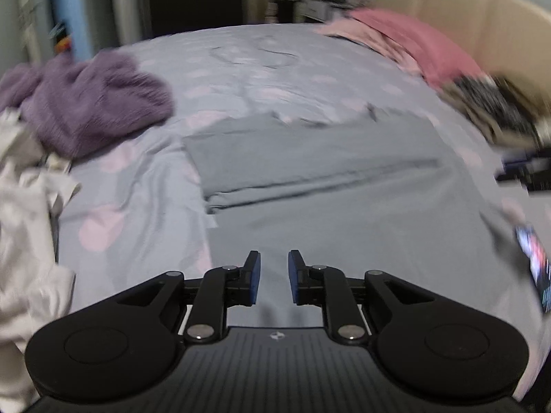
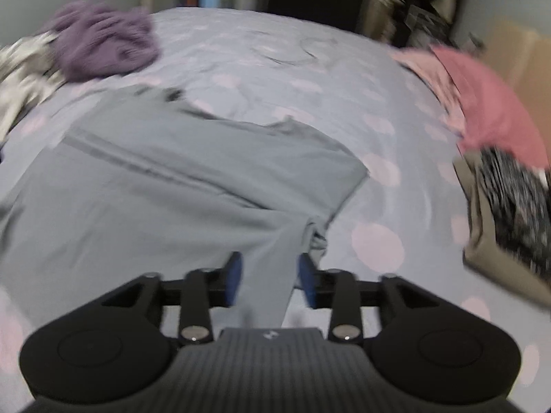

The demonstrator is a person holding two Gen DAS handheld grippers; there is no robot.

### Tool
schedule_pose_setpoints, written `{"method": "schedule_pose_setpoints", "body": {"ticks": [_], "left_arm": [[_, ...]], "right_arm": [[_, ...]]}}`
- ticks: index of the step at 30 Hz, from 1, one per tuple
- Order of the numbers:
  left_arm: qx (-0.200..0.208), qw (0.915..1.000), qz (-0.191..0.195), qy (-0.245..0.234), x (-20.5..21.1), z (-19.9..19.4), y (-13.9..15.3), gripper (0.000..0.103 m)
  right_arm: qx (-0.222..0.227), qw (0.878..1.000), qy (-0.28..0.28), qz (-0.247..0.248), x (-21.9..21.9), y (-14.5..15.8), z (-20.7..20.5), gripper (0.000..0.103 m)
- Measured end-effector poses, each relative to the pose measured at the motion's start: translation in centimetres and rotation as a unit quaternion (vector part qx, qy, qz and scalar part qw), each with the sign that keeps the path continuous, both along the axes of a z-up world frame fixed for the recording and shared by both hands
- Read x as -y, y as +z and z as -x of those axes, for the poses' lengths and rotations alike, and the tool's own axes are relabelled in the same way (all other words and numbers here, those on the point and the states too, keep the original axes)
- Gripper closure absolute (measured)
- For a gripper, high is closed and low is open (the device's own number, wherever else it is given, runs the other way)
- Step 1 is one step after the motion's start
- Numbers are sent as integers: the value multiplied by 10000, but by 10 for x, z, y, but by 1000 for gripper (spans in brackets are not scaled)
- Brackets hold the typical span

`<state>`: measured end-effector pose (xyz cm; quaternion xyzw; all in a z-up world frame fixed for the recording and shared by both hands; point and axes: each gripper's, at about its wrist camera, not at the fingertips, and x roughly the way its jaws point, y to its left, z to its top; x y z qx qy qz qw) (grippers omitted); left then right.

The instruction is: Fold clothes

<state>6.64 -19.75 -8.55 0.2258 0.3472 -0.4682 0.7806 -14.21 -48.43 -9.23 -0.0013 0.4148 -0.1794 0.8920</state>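
Observation:
A grey garment (image 1: 310, 158) lies spread on the bed, partly folded, with a fold edge across its middle. It also shows in the right wrist view (image 2: 172, 179). My left gripper (image 1: 274, 275) is open and empty just above the garment's near part. My right gripper (image 2: 270, 280) is open, with a strip of the grey garment lying between its blue pads (image 2: 234, 278); the jaws stand apart and do not pinch it. Both views are motion-blurred.
The bed sheet (image 1: 241, 65) is pale blue with pink dots. A purple fuzzy garment (image 1: 93, 103) and white clothes (image 1: 24, 206) lie at the left. Pink clothes (image 1: 423, 44) and a dark patterned pile (image 2: 516, 199) lie at the right. A beige headboard (image 1: 482, 20) stands at the far right.

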Motion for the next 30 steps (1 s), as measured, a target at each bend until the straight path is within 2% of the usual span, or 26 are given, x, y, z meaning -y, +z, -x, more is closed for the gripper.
{"method": "schedule_pose_setpoints", "body": {"ticks": [4,9,11,15,19,22,24,28,30], "left_arm": [[168,9989,-138,-404,-3,23,0,80],[477,9936,-541,-868,-10,49,-10,78],[656,9885,-753,-1134,-15,62,-17,78],[1010,9731,-1193,-1692,-26,89,-38,73],[1469,9526,-1618,-2117,-34,113,-63,72],[1790,9400,-1976,-2127,-35,124,-80,72],[2118,9285,-2159,-2156,-37,130,-89,71],[2632,9089,-2259,-2315,-42,141,-94,66],[2747,9041,-2312,-2318,-44,142,-95,66]], "right_arm": [[70,9975,543,446,-22,1,17,57],[-244,9956,823,384,-44,-3,28,56],[-394,9935,825,684,-60,-9,34,44],[-833,9747,1670,1226,-105,-37,52,44],[-1320,9472,2326,1770,-143,-66,63,45],[-1593,9304,2606,2024,-164,-81,68,46],[-1688,9120,2769,2510,-178,-92,72,45],[-1816,8992,2720,2907,-191,-103,68,45],[-1837,8955,2728,2998,-191,-105,68,45]]}}
